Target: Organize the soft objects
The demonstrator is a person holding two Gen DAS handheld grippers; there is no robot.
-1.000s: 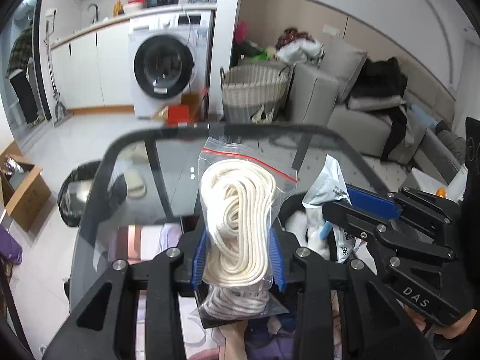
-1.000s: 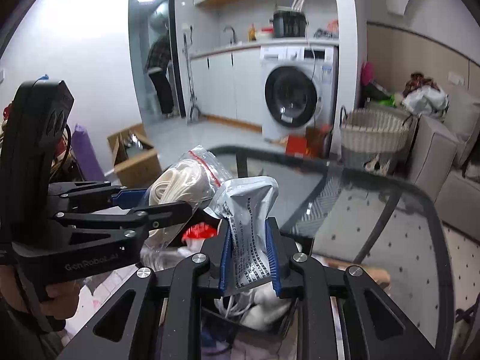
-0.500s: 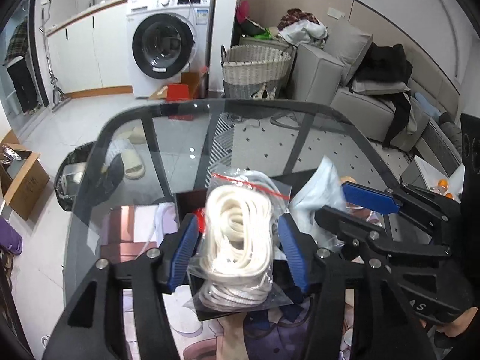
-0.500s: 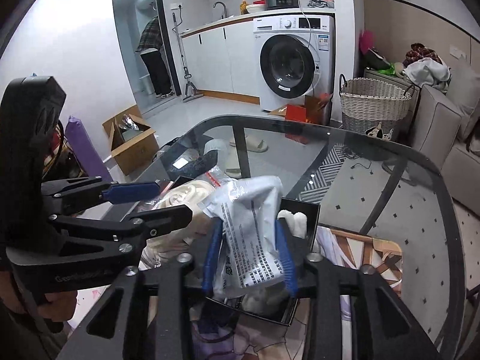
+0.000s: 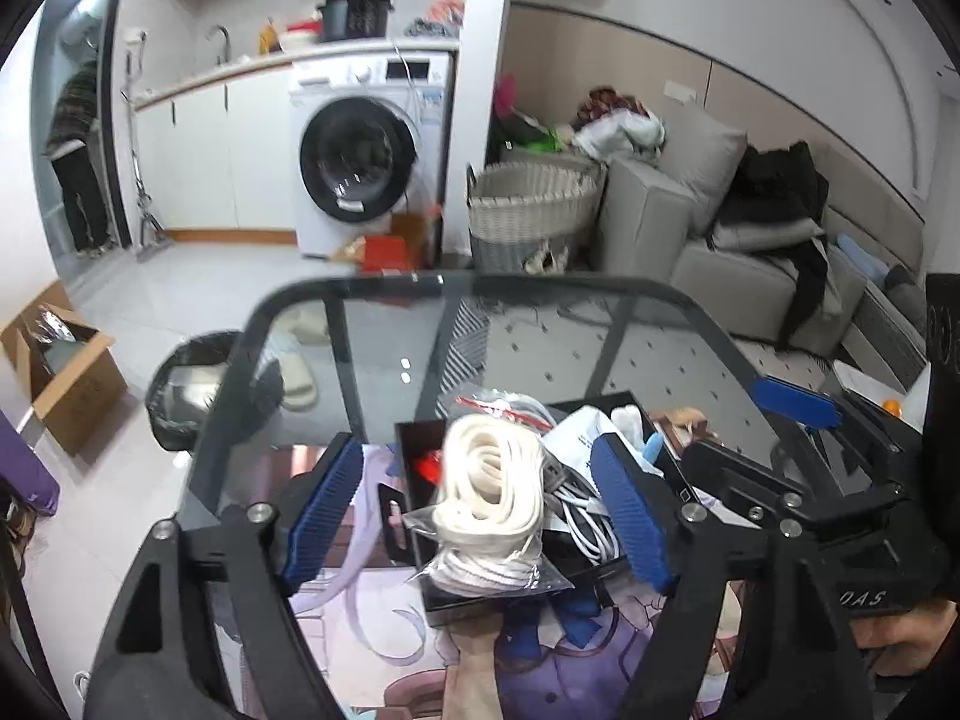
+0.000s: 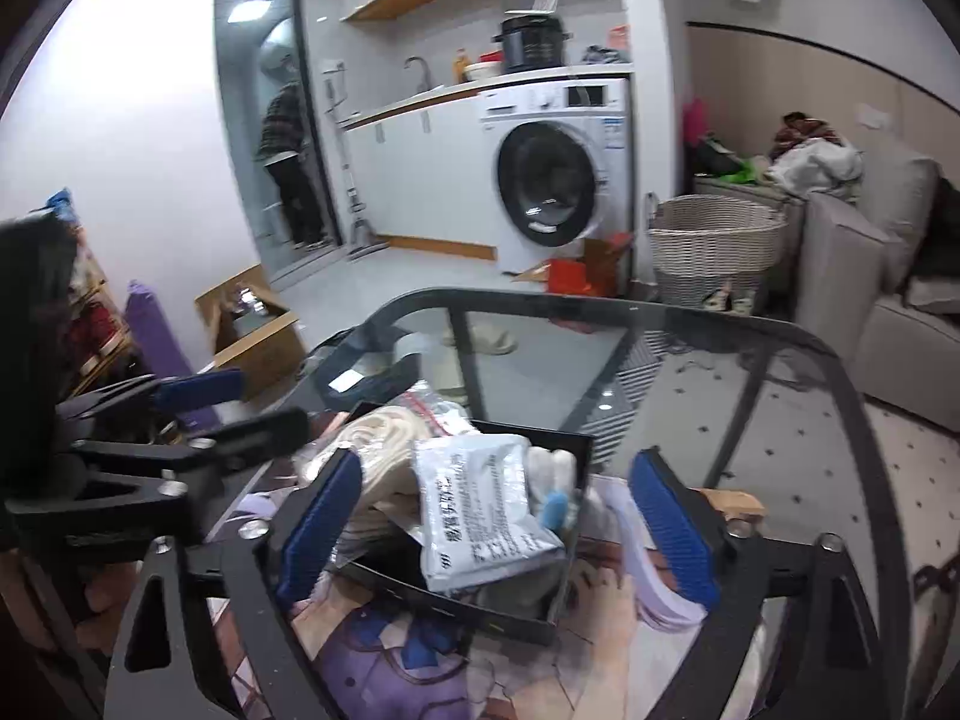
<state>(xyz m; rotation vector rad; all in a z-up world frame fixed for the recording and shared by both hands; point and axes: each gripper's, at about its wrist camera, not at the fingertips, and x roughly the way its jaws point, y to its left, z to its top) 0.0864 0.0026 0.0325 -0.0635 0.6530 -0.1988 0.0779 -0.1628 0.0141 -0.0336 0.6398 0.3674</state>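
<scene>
A clear zip bag of white rope [image 5: 492,492] lies on top of the black box [image 5: 414,450], tilted over its front rim. My left gripper [image 5: 477,516] hangs just above it. Its jaws are opening, with the bag between the blue pads [image 5: 324,516] but not touching them. A grey-white foil packet [image 6: 486,510] rests in the same black box [image 6: 540,435]. My right gripper [image 6: 495,522] is above it, jaws opening wide, pads clear of the packet. Each gripper shows in the other's view: right gripper [image 5: 774,438], left gripper [image 6: 234,408].
The box stands on a printed mat [image 5: 540,660] at the near end of a glass table [image 5: 540,336] and also holds white cables [image 5: 582,516]. Beyond are a washing machine [image 5: 360,162], wicker basket [image 5: 534,204], sofa [image 5: 750,276], cardboard box [image 5: 66,372], and a person [image 5: 72,150] in the doorway.
Both grippers went from shut on their bags to wide open. The rope bag and the foil packet left the pads and settled into the black box. Both hands drew back slightly.
</scene>
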